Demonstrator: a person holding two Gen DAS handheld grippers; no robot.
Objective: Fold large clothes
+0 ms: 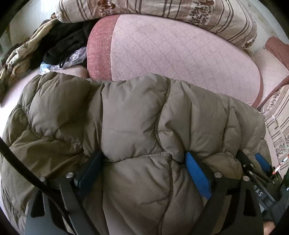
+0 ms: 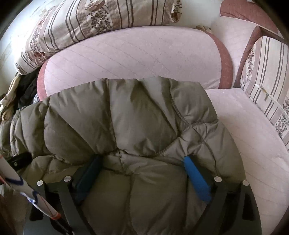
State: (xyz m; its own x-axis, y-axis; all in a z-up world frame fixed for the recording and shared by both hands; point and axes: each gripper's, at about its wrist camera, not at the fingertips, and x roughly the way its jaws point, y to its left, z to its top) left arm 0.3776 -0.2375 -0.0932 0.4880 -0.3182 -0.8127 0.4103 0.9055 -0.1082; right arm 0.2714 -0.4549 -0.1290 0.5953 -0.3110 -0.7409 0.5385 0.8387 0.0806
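An olive-brown puffer jacket [image 1: 126,112] lies bunched and folded over on a pink quilted sofa seat [image 1: 180,57]. My left gripper [image 1: 144,155] points down into it with its jaws wide. A padded bulge of the jacket swells up between the blue fingers [image 1: 197,173], which sit beside the fabric without clamping it. In the right wrist view the same jacket [image 2: 126,117] fills the lower half. My right gripper [image 2: 142,159] also stands wide apart over a quilted panel, with the fabric loose between its fingers. The right gripper [image 1: 251,160] shows at the jacket's right edge.
Striped floral pillows [image 1: 162,9] [image 2: 81,23] line the sofa back, and another [image 2: 267,86] rests at the right armrest. A heap of dark and tan clothes [image 1: 59,41] and a plastic bag [image 1: 75,56] lie at the left. Bare pink cushion [image 2: 252,144] lies to the jacket's right.
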